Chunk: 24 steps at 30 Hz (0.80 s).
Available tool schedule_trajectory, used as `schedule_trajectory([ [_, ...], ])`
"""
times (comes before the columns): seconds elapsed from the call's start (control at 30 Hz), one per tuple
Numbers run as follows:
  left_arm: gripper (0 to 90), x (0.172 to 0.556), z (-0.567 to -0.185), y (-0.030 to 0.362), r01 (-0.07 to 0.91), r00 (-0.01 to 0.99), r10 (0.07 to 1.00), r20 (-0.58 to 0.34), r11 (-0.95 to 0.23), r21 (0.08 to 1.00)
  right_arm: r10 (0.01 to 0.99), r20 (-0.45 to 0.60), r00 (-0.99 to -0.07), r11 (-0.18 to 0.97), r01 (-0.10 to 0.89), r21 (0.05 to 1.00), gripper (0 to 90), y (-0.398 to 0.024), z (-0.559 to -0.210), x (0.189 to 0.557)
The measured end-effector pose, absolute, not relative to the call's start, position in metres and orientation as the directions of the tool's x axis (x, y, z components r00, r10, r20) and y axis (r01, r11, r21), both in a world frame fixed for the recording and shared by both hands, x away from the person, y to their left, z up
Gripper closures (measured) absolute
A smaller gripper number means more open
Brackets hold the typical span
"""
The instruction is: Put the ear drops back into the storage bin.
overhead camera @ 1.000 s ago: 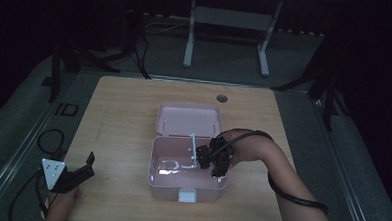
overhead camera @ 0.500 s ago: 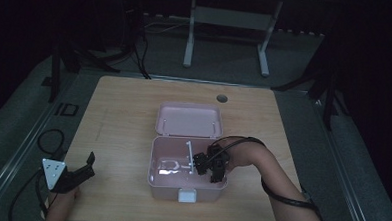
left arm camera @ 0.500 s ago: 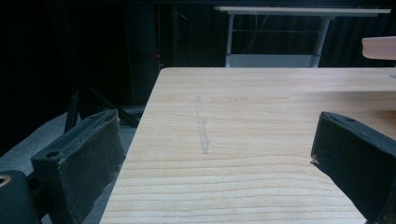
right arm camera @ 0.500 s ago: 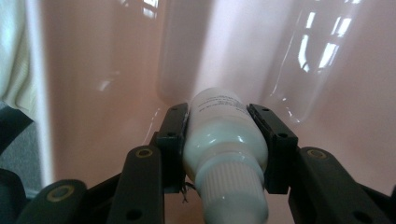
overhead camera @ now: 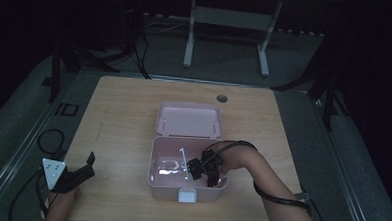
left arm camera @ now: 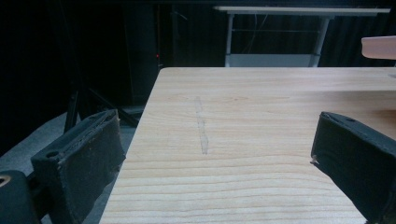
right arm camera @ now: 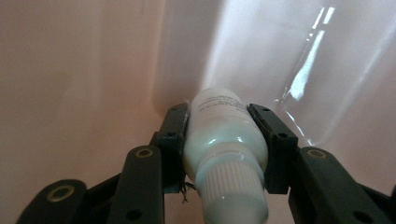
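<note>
While clamped in the right gripper (right arm camera: 226, 140), white bottle (right arm camera: 224, 140), ribbed cap, inside pink box (overhead camera: 156, 161), left gripper (left arm camera: 215, 154) open.

The left gripper (left arm camera: 219, 163) hangs low over the near left part of the wooden table (left arm camera: 261, 107), its two black jaws standing wide apart with only bare wood between them. A faint pale streak (left arm camera: 201, 126) runs along the grain ahead of the jaws. At the right edge of the view, a pink box edge (left arm camera: 379, 46) juts in. Beyond the far table edge, a white metal frame (left arm camera: 280, 46) stands in the dark.
</note>
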<state>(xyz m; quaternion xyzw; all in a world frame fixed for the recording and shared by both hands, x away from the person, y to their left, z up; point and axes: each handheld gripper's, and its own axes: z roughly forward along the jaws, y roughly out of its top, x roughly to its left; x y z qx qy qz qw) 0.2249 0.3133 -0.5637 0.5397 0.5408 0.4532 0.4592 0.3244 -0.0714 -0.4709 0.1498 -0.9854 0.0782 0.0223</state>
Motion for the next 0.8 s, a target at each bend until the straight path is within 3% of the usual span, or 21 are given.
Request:
schedule_trajectory([
  [0.8, 2.4, 0.225, -0.564, 0.313, 0.167, 0.007, 1.000, -0.006, 0.005, 0.986, -0.227, 0.047, -0.973, 0.960, -0.232, -0.154, 59.3, -0.075, -0.488, 0.329],
])
